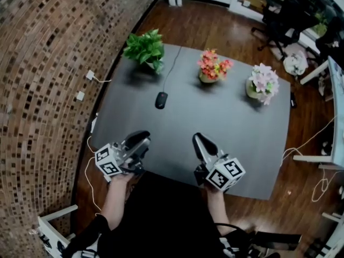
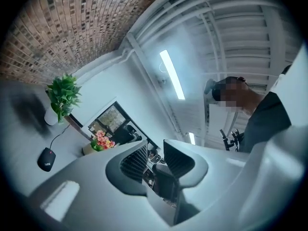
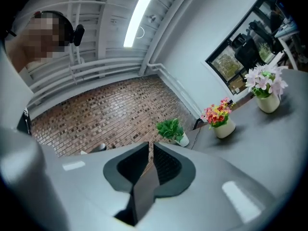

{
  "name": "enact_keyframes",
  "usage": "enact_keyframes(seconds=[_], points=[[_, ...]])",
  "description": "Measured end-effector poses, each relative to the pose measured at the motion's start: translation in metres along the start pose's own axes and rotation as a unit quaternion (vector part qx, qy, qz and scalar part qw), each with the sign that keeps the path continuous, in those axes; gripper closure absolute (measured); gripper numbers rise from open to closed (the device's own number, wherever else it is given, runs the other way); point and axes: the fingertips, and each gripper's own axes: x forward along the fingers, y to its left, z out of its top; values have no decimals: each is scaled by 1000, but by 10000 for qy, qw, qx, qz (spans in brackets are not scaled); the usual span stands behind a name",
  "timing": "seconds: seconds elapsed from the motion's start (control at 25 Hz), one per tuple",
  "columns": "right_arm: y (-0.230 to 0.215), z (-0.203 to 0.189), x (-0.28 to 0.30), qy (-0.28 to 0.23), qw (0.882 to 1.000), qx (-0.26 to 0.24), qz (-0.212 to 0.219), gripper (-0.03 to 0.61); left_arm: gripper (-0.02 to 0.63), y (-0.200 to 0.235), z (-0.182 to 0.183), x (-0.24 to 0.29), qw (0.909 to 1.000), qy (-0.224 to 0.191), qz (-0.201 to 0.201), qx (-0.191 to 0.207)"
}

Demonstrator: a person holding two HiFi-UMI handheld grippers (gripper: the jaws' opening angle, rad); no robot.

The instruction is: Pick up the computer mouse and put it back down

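**Head view: mouse lies on the desk, both grippers empty**

From up here I see the black computer mouse (image 1: 161,100) flat on the grey desk (image 1: 231,133), in the far left part of the top. Its dark cable (image 1: 173,64) runs away from it towards the far edge. A green potted plant (image 1: 144,48) stands beyond the mouse near the far left corner. A pot of red and orange flowers (image 1: 214,66) sits further along the far side, and a pot of pink flowers (image 1: 262,83) further right again. A brick wall (image 1: 43,63) rises on the left, and wooden floor (image 1: 204,20) shows past the desk.

The left gripper (image 1: 141,138) and the right gripper (image 1: 198,140) are both at the near edge of the desk, held side by side and well apart from the mouse. Neither touches it.

In the left gripper view I find the jaws closed in as far as they look able to go. A slim gap remains between the ribbed pads, and only the room beyond shows through it. They hold nothing. The mouse lies low at the left of that view, resting on the desk below the plant.

In the right gripper view the jaws are drawn almost together. Only a sliver of brick wall shows between the pads, and nothing is gripped. The plant and both flower pots are in that view, but I cannot find the mouse in it
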Motion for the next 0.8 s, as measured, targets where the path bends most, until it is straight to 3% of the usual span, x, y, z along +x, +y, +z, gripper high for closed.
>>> enact_keyframes(seconds=[0.28,0.48,0.8], points=[[-12,11,7,-179,9997,-118,135,578,508,-14,3,-12,9997,-63,153,170],[0,17,0,-296,9989,-344,-90,578,508,-27,14,4,9994,-94,-321,100],[54,11,30,-314,9974,-614,-211,578,508,-60,48,-6,9929,25,-1169,197]])
